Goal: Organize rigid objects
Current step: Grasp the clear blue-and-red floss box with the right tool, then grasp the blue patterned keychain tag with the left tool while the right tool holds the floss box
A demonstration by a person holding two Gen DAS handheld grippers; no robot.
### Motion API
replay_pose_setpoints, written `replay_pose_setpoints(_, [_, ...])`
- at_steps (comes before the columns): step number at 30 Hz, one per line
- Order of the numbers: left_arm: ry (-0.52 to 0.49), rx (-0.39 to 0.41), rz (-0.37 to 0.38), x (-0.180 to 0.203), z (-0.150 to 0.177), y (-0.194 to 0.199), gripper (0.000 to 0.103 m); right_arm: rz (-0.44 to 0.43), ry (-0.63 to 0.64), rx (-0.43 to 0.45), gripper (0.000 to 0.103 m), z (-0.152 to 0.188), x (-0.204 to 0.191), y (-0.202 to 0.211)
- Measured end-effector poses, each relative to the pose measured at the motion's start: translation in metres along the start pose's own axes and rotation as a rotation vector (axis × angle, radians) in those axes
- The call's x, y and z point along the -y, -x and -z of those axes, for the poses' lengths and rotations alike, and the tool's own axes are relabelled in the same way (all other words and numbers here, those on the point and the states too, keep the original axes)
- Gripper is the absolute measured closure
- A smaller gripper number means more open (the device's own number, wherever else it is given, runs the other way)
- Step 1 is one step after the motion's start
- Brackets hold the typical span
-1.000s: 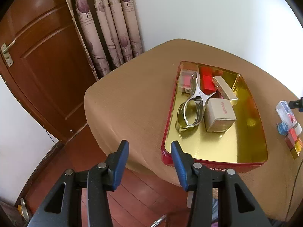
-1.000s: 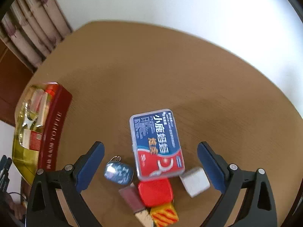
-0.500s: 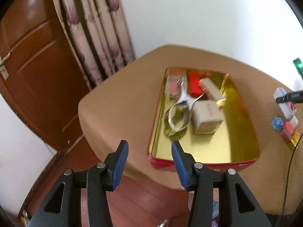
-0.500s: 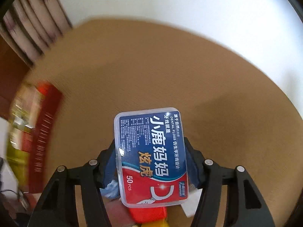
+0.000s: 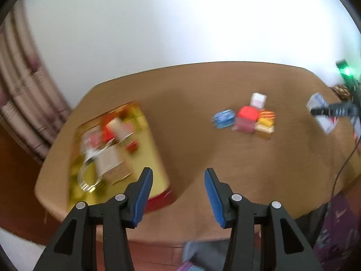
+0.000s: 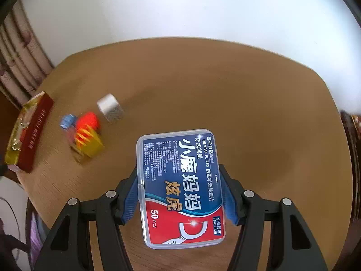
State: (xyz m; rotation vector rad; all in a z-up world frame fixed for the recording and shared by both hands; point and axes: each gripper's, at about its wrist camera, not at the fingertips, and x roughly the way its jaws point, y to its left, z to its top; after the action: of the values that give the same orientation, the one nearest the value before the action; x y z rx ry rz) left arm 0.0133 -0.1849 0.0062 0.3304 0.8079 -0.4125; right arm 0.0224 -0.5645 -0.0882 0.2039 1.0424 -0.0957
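Observation:
A clear dental floss box with a blue and red label sits between my right gripper's blue pads, shut on its long sides and lifted off the brown table. The left wrist view shows that box far right. A blurred pile remains on the table: white cube, red piece, yellow-orange block, small blue item. The red tin with gold inside holds boxes and a metal tool at left. My left gripper stands open and empty above the table's near edge.
Patterned curtains hang at the left beside a white wall. A thin dark cable runs down the right side. Purple fabric lies below the table's near right edge. Bare tabletop stretches behind and to the right of the pile.
My right gripper closed on the dental floss box and carried it up and to the right, away from the pile. My left gripper swung right from the tin toward the table's middle.

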Motion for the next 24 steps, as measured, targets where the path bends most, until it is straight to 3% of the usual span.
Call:
replay_pose_setpoints(3, [-0.072, -0.012, 0.063, 0.012, -0.037, -0.021, 0.054, -0.033, -0.061, -0.007, 0.044, 0.014, 0.025, -0.005])
replay_pose_setpoints(6, [-0.201, -0.048, 0.158, 0.025, -0.067, -0.043, 0.054, -0.044, -0.076, -0.005, 0.043, 0.026, 0.016, -0.01])
replay_pose_setpoints(9, [-0.429, -0.057, 0.175, 0.047, -0.089, -0.064, 0.054, -0.072, -0.091, -0.001, 0.043, 0.027, 0.017, -0.015])
replay_pose_setpoints(11, [-0.518, -0.077, 0.145, 0.055, -0.1, -0.079, 0.054, -0.086, -0.098, 0.003, 0.043, 0.029, 0.027, -0.014])
replay_pose_setpoints(14, [-0.61, -0.155, 0.226, 0.061, -0.104, -0.099, 0.054, -0.111, -0.122, 0.009, 0.043, 0.031, 0.037, -0.012])
replay_pose_setpoints(24, [-0.786, -0.315, 0.341, 0.071, -0.112, -0.158, 0.054, -0.172, -0.168, -0.015, 0.043, 0.032, 0.051, -0.017])
